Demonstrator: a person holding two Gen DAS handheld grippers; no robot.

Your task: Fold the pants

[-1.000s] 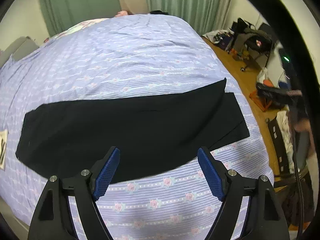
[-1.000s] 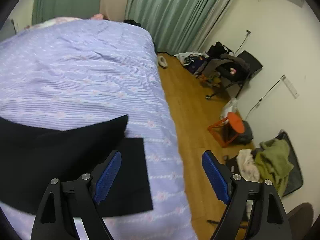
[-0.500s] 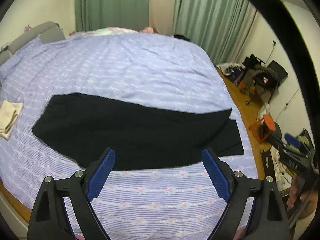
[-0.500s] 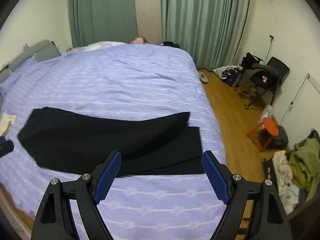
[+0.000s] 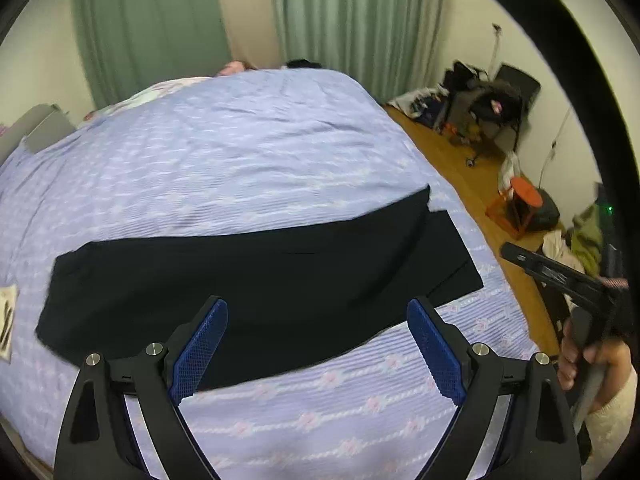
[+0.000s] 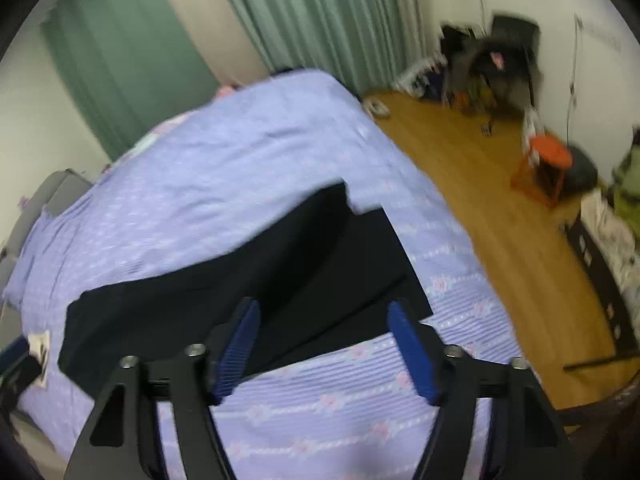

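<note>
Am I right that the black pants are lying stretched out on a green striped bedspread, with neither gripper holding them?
Not quite: the bedspread is lilac with a floral stripe, as the left wrist view shows; only the curtains are green. The black pants do lie stretched out, unheld by the left gripper or right gripper.

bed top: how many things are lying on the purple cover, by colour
black: 1, the pants, laid flat lengthwise
cream: 1, a small cloth at the left edge of the bedspread
total: 2
Neither gripper touches either thing.
</note>
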